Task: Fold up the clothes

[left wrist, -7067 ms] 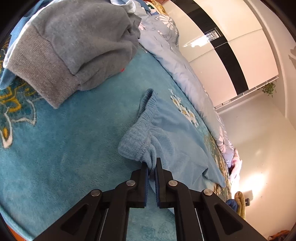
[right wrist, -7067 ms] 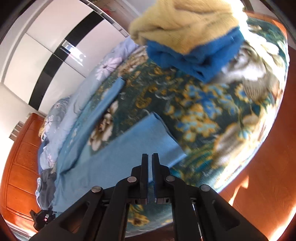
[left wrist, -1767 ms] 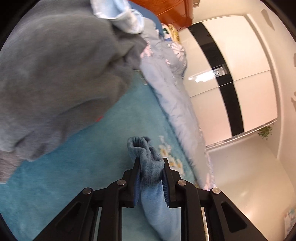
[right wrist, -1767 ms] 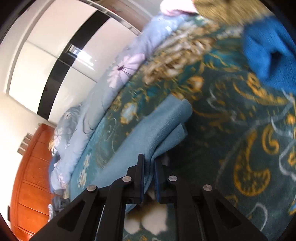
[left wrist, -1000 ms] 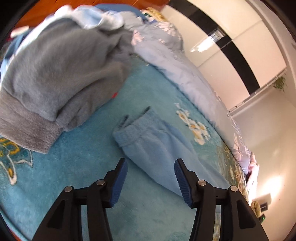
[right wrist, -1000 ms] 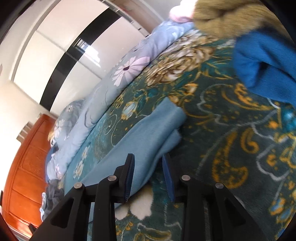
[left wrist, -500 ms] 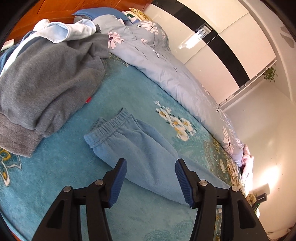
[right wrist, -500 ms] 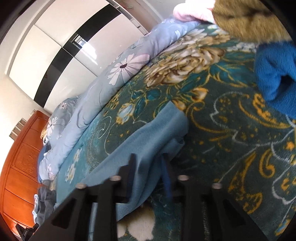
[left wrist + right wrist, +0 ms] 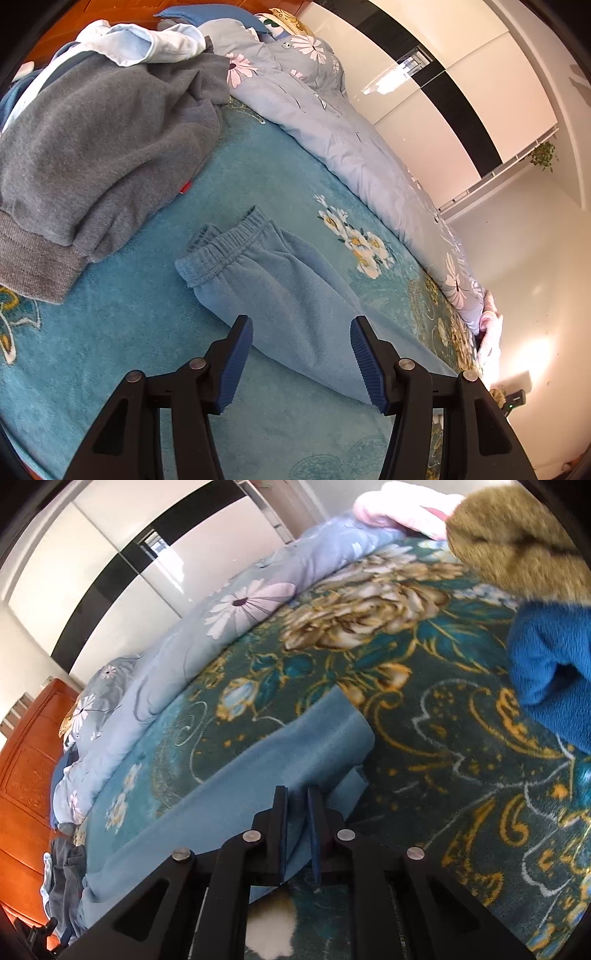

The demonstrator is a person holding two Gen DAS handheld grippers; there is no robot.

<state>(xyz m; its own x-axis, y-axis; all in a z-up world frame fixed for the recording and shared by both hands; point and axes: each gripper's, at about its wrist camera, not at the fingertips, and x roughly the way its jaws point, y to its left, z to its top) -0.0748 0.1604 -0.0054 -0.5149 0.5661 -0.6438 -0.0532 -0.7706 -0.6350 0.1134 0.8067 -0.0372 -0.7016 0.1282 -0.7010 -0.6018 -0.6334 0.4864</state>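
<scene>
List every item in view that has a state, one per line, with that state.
Left tongs: open, holding nothing, above the pants.
Right tongs: nearly shut, pinching the pants' leg end.
Light blue pants: lying flat on the bed, legs stacked, waistband end free.
Grey sweater: unfolded, heaped.
Pale blue shirt: crumpled on the sweater.
Dark blue garment: folded, under a tan one.

A home bedroom. A bed fills both views, spread with a teal floral blanket and, beyond the tool, a rumpled pale blue flowered duvet. A reddish wooden headboard stands far left. Glossy cream and black wardrobe doors line the wall behind the bed.
</scene>
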